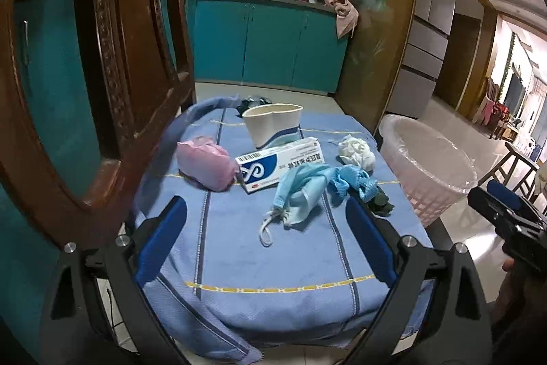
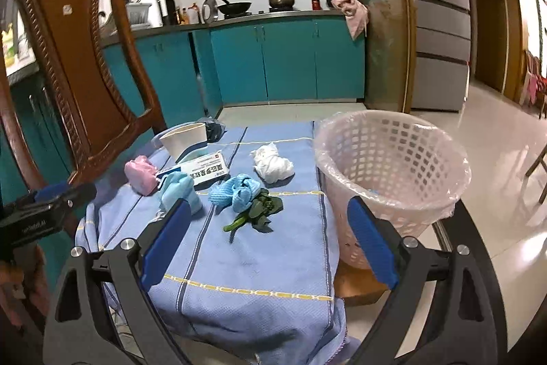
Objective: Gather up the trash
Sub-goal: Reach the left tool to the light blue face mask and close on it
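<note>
Left tool [image 1: 266, 245]: released, blue pads wide apart, nothing between them, above the near edge of the cloth-covered desk [image 1: 239, 248].
Right tool [image 2: 270, 242]: released too, empty.
Trash, near: blue face mask [image 1: 301, 194], crumpled blue cloth [image 2: 236, 190], green leaf scrap [image 2: 256, 214].
Trash, farther: pink wad [image 1: 205, 166], ointment box [image 1: 280, 163], white wad [image 2: 273, 165], paper cup [image 1: 273, 124].
Basket [image 2: 393, 166]: lined, at the desk's right edge.
Writing: box print too small to read.
Risk: the mask's loose ear loops could snag the cloth; a nudge could tip the basket.
</note>
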### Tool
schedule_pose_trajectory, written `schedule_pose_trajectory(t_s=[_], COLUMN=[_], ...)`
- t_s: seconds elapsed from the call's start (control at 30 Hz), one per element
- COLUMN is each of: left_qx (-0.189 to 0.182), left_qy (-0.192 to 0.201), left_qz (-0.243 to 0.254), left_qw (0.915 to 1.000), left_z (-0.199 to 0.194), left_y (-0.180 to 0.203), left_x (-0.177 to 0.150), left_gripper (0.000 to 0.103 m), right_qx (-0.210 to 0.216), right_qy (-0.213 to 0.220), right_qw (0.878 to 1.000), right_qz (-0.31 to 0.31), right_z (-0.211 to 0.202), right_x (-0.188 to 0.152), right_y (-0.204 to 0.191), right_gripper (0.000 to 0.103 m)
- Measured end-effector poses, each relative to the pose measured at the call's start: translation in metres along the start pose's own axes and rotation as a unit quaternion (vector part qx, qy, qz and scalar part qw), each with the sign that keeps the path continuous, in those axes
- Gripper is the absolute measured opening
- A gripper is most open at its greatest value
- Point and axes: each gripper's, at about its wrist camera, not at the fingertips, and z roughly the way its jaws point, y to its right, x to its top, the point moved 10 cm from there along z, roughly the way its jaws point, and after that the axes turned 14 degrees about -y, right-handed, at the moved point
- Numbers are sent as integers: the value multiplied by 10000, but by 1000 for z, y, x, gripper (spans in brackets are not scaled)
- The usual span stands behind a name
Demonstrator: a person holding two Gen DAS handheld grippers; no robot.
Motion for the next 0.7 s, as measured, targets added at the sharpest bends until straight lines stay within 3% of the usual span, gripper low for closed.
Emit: schedule_pose_trajectory(t_s=[0.3, 0.7], left_qx=[-141, -121], left_qy=[-393, -407], left_qz=[120, 280], left_qw=[9991, 9987], left_z=[1, 2], left_y=[4, 14], left_x=[-19, -24], left_gripper=[94, 94], right_qx=[-23, -29], right_qy=[-26, -91], right_qw=[9999, 9998], right_qz=[-137, -176], right_z=[5, 8], right_x=[3, 0], right_y=[-9, -8], right_gripper=[91, 91])
